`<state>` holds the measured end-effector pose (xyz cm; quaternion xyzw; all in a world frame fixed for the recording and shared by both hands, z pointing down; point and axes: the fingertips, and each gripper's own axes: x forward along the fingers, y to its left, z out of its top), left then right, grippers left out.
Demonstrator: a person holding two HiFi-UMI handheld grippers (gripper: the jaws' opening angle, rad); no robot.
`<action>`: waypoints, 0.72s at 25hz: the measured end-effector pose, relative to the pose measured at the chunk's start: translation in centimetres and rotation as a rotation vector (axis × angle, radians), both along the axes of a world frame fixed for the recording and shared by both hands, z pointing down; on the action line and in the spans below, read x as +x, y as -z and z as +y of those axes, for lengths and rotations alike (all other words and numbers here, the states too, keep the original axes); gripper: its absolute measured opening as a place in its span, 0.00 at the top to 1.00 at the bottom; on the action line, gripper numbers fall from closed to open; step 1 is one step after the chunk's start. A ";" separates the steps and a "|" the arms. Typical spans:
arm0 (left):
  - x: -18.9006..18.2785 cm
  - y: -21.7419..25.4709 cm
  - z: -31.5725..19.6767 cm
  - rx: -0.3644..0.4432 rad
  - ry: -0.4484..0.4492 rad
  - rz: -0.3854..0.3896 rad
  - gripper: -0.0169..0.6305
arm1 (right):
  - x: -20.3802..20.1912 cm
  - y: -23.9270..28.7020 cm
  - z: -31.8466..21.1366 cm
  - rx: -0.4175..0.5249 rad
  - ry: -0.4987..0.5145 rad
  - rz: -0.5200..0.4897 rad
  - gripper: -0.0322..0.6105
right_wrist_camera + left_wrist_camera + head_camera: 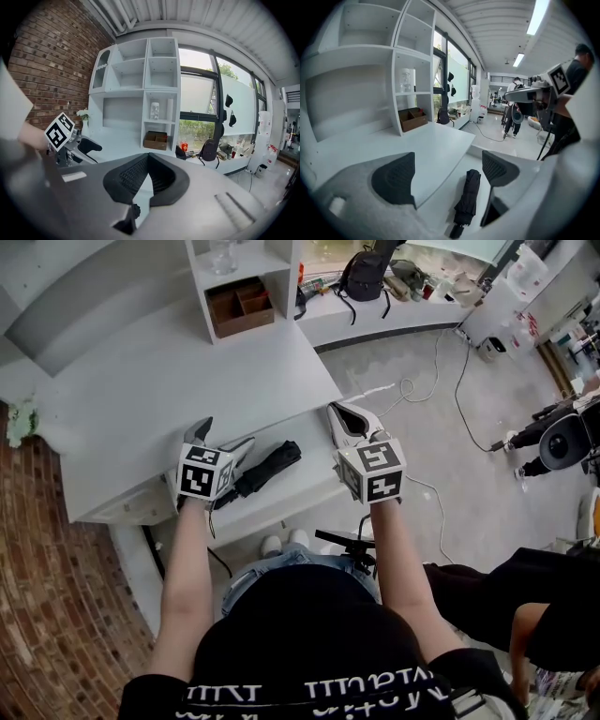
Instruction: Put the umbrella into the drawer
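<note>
Already the folded black umbrella (269, 468) lies flat in the pulled-out drawer (307, 487) below the desk (187, 371) edge; the left tongs (230, 433) hover just over its near end, jaws wide apart and empty; the right tongs (334, 410) hang near the desk's corner, jaws pressed together on nothing.

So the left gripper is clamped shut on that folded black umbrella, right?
Not quite. The left gripper is open: the left gripper view shows its jaws standing wide apart. The folded black umbrella lies below them and is not clamped.
</note>
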<state>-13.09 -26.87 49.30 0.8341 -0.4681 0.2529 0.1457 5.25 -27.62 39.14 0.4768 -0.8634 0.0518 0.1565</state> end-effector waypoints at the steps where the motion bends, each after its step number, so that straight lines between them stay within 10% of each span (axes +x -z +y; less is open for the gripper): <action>1: -0.5 0.8 -0.2 0.022 0.015 0.013 0.26 | -0.1 0.5 -0.1 0.011 -0.002 -0.003 0.94; 18: -7.1 14.5 0.3 0.392 0.203 0.135 0.34 | -1.2 8.7 -0.6 0.197 0.010 -0.063 0.94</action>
